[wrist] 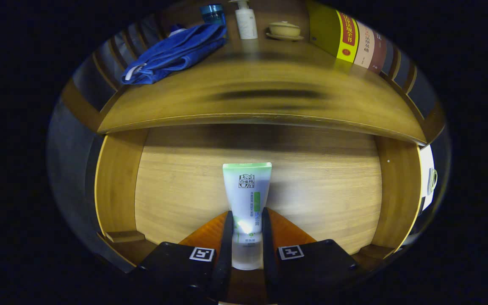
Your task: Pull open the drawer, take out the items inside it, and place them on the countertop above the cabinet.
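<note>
Grip: your gripper [246,237] is clamped on the tube [247,199], cap end.
Risk: countertop [261,101] lip overhangs the tube; lifting straight could clip it, twisting it loose.

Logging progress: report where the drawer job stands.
Done: the drawer is pulled open. In hand: the gripper is shut on the white-and-green tube, above the drawer floor. Left: set the tube on the countertop, beyond the fingers.

Glossy plastic tube [247,199], clamped between both fingers of the gripper [246,237]; smooth grained wooden drawer [176,186]; polished wood countertop [261,97]; soft blue cloth [176,53] upper left
</note>
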The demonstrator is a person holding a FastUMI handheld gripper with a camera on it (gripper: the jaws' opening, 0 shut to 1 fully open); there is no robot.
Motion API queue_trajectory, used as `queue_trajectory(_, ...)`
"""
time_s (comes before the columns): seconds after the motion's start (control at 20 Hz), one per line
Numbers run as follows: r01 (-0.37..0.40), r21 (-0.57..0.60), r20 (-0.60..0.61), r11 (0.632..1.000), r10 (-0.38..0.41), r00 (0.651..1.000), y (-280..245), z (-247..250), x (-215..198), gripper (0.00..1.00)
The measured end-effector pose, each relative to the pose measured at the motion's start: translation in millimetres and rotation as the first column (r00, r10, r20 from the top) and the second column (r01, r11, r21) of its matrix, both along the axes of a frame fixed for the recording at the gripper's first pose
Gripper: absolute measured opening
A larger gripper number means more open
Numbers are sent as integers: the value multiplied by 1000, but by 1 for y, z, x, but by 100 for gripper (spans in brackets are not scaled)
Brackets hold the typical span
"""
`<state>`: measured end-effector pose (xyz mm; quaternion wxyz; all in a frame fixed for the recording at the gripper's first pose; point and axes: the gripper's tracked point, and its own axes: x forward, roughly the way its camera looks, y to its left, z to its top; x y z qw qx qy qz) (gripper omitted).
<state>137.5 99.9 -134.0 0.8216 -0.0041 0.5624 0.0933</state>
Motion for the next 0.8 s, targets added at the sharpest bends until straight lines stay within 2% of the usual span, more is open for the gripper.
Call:
queue_trajectory(0.05,-8,4,-2,1000,8,1000,-14,-56,-32,41)
queue_trajectory(0.1,-8,10,0,1000,8,1000,-2,6,-18,41)
queue_trajectory(0.45,-21,26,67,999,19,998,-10,71,-6,41)
queue_trajectory(0.8,-4,1,153,1000,4,988,-15,120,55,41)
